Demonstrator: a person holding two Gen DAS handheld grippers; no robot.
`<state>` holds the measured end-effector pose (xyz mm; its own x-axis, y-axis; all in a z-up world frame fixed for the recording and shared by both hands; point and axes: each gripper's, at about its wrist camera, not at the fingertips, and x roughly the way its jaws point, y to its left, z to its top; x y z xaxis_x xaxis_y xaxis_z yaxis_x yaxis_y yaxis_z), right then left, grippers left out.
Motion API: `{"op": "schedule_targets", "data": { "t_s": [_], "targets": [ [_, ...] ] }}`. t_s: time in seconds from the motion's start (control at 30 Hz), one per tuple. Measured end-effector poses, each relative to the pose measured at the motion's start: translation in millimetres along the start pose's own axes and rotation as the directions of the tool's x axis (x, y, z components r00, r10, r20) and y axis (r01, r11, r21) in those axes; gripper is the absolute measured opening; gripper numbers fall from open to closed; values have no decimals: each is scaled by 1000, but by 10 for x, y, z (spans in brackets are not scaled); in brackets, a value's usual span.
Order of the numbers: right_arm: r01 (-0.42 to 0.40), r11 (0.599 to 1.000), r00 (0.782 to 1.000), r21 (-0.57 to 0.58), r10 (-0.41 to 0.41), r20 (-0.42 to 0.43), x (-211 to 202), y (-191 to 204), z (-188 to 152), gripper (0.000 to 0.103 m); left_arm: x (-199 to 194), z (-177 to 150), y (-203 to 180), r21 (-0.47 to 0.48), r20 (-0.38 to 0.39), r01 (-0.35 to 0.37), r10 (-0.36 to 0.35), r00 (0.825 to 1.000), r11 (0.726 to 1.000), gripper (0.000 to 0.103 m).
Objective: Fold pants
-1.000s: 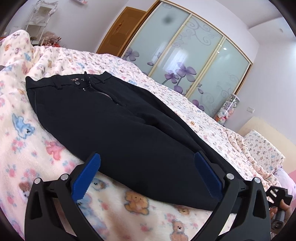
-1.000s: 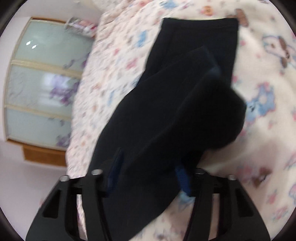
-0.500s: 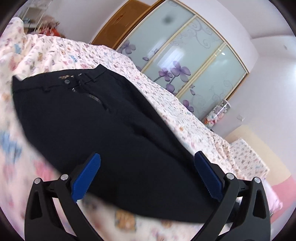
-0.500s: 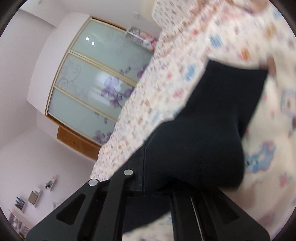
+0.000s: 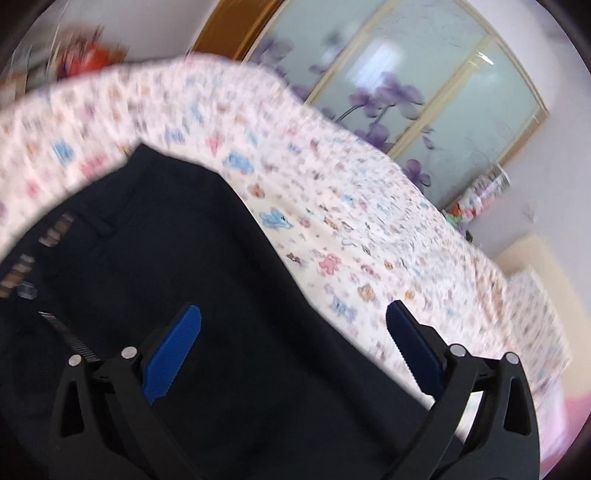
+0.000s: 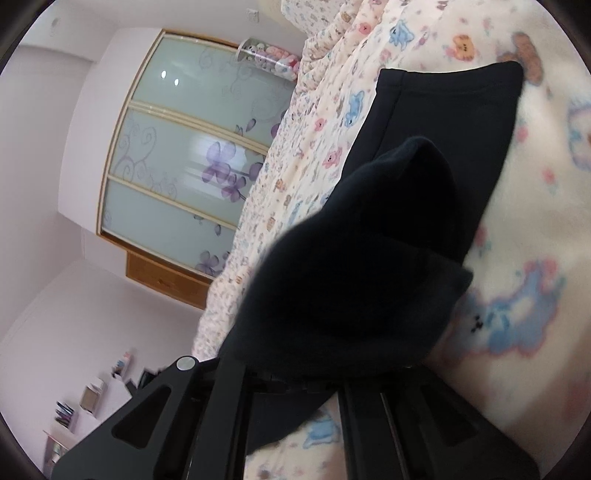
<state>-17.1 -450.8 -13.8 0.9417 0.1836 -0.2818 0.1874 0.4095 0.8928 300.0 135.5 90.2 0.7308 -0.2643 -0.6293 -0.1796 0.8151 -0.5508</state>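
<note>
The work surface is a bed covered with a cream fleece blanket [image 5: 332, 206] printed with small cartoon animals in blue, pink and orange. The black pants [image 5: 177, 266] lie flat on this blanket; in the left wrist view the waistband end, with a metal zipper [image 5: 70, 338] and a button [image 5: 26, 289], sits at the left edge of the frame. The left gripper [image 5: 291, 332] is above the pants near the waist, jaws spread wide, blue pads [image 5: 173, 349] clear of the fabric. The right gripper [image 6: 291, 373] has its jaws drawn together on a bunched fold of the pants [image 6: 354, 280], raised off the blanket [image 6: 524, 236]; the leg hem [image 6: 454, 85] lies flat beyond it. Behind the bed stands a wardrobe with frosted sliding doors [image 5: 417, 81] bearing purple flower decals, framed in light wood. A brown wooden door [image 5: 225, 33] adjoins it. The walls [image 6: 51, 206] are pale pink. Wall shelves [image 6: 85, 402] appear at the lower left of the right wrist view.
</note>
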Motion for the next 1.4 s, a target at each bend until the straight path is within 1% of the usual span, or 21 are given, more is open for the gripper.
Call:
{"op": "schedule_targets", "data": {
  "t_s": [0.07,0.13,0.17,0.23,0.3,0.33,0.37,0.4,0.47,0.5,0.6,0.7,0.93,1.0,1.1,1.17,1.2,1.23,1.3,1.37,1.4],
  "targets": [
    [10,1000,1000,-16,-11,-8,42,17,6,4,316,147,29,-54,-23,-72,71,997,996,99],
    [20,999,1000,-28,-20,-14,84,21,11,4,591,220,26,-53,-63,-190,187,980,980,96],
    [25,999,1000,-35,-25,-15,97,29,9,4,731,242,31,-47,-84,-241,237,968,969,90],
    [30,999,999,-44,-31,-22,121,26,13,4,944,265,59,-50,-126,-294,286,950,954,80],
    [29,998,999,-47,-30,-25,122,33,-1,4,1050,257,151,-88,-141,-302,288,947,949,74],
    [28,998,999,-49,-29,-25,120,34,-1,4,1080,262,176,-106,-125,-306,293,948,946,70],
    [28,998,999,-51,-30,-25,119,35,-5,4,1094,274,190,-109,-113,-310,298,948,944,58],
    [28,998,999,-54,-29,-24,118,40,-8,4,1098,287,211,-110,-107,-299,288,952,948,37],
    [26,998,999,-55,-27,-24,128,47,-4,4,1039,264,260,-143,-87,-187,176,981,972,8],
    [23,998,999,-53,-24,-23,115,48,-9,4,960,233,274,-159,-63,-180,172,983,971,8],
    [12,999,1000,-50,-13,-18,121,53,7,4,751,169,244,-139,-12,-162,162,987,977,7],
    [-6,998,1000,-55,6,-5,118,91,38,4,397,62,281,-155,41,-106,113,993,982,7],
    [-62,991,996,-120,69,56,-58,341,159,4,-711,-369,388,-130,114,-2,16,993,992,7],
    [-89,993,995,-82,92,43,14,423,293,4,-872,-393,396,-117,125,-9,23,992,993,7],
    [-87,996,996,6,87,10,395,502,631,4,-1003,-287,368,-141,124,-26,44,991,990,7],
    [-94,996,995,2,94,13,559,682,853,4,-1146,-246,284,-160,158,-2,28,987,987,7],
    [-129,991,991,-19,130,38,539,817,945,4,-1207,-246,265,-161,177,15,14,984,987,7],
    [-172,984,982,-45,175,66,447,921,988,4,-1366,-305,225,-145,216,49,-17,976,988,7],
    [-232,967,962,-105,244,119,217,1024,1014,4,-1589,-465,226,-114,269,76,-43,962,991,8],
    [-181,977,971,-110,196,137,78,887,952,4,-1780,-778,381,-119,307,89,-49,950,989,10],
    [-106,990,986,-98,117,121,54,698,879,4,-1818,-999,538,-126,296,83,-42,954,989,11]
  ]
}}
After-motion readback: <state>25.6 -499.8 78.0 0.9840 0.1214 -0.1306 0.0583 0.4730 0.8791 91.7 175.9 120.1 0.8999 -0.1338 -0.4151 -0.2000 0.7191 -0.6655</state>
